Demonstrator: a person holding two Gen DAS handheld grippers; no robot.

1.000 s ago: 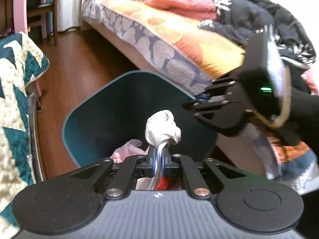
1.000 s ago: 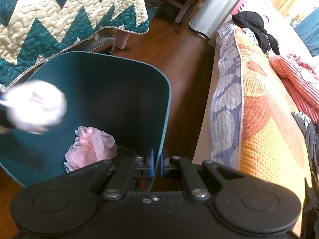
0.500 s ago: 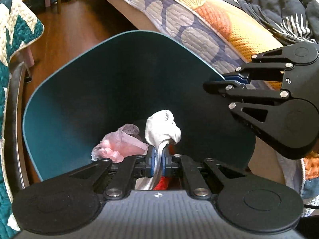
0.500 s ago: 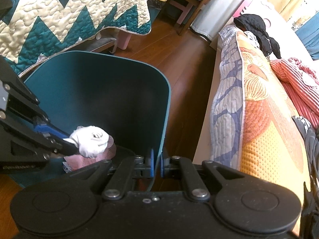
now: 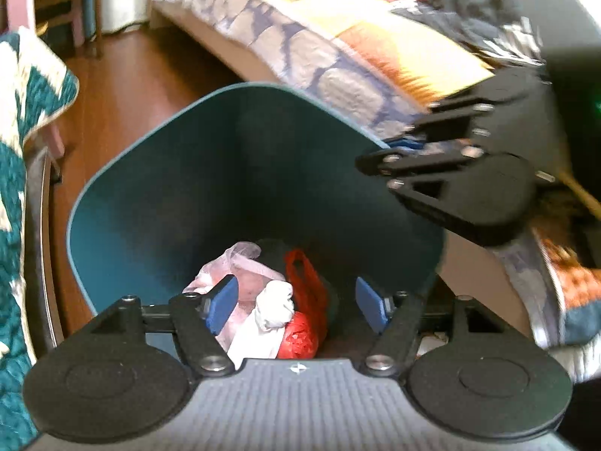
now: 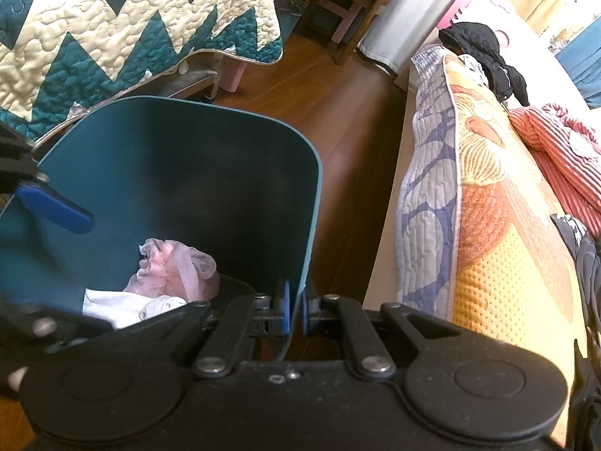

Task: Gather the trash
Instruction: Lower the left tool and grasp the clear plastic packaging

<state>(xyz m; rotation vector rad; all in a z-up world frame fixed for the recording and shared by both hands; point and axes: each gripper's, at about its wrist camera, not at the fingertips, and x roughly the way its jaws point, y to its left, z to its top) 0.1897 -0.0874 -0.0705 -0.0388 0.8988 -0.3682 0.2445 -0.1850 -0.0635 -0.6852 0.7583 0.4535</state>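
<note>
Dark teal plastic makes the trash bin (image 5: 157,173), which stands on the brown wooden floor (image 6: 300,86) between a bed (image 6: 488,195) with an orange and grey quilt and a piece of furniture covered by a teal and cream zigzag quilt (image 6: 112,26).

The left gripper (image 5: 296,302) is held over the open mouth of the bin. Its jaws are spread wide and hold nothing; the blue pads (image 5: 221,302) stand far apart. Between them, lower in the bin, I see the crumpled white tissue (image 5: 276,302). It is free of the gripper and lies on the other trash: a pink net-like piece (image 5: 240,263) on its left side and a red plastic bag (image 5: 304,312) on its right side. In the right wrist view the white tissue (image 6: 124,306) lies just beside the pink net (image 6: 176,267) at the bottom of the bin.

The right gripper (image 6: 295,310) is at the edge of the bin near the bed. Its jaws are clenched on the thin wall of the bin, one blue pad on the inside and one on the outside.

On the bed there are dark clothes (image 6: 484,56) and a red striped cloth (image 6: 559,150). The left wrist view is a little blurred.
</note>
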